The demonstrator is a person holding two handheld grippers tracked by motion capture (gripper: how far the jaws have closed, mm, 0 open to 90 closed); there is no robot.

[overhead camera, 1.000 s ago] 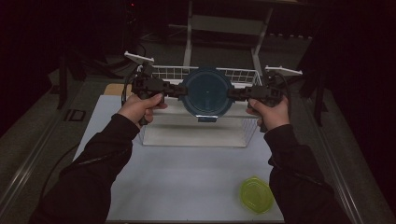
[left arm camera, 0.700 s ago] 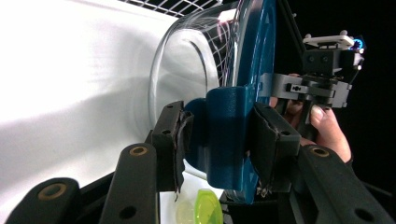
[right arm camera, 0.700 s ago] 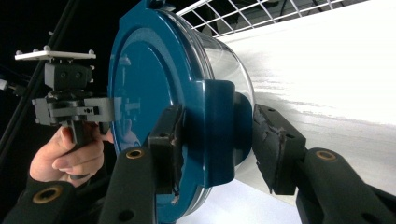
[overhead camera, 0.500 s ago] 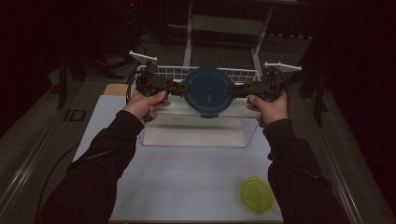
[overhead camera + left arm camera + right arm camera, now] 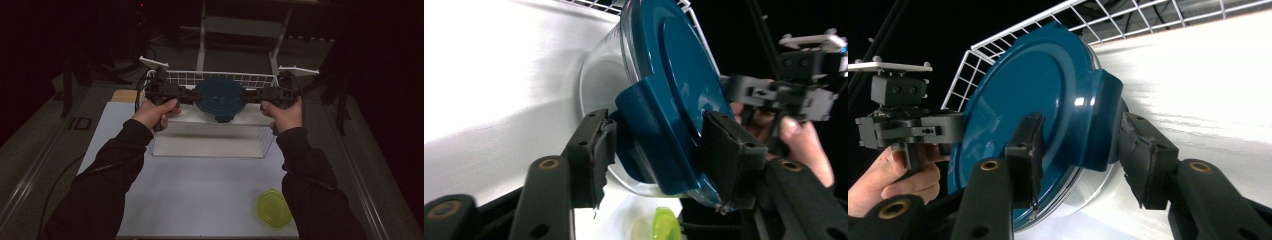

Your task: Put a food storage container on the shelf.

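A round glass container with a dark blue lid (image 5: 220, 97) is tilted on edge over the white wire basket (image 5: 182, 78). My left gripper (image 5: 192, 96) is at its left edge and my right gripper (image 5: 252, 96) at its right. In the left gripper view the jaws (image 5: 659, 155) straddle the lid's tab (image 5: 644, 115); they have just been opening and stand open around it. In the right gripper view the gripper (image 5: 1083, 145) is shut on the container (image 5: 1018, 90), one pad on the lid, the other on the underside.
The basket sits behind a clear-walled bin (image 5: 210, 142) on a white table mat (image 5: 200, 195). A yellow-green lid (image 5: 274, 209) lies at the front right of the mat. Dark floor and stand legs surround the table.
Both hands and the container have edged slightly away from me toward the basket. The green lid has not moved.
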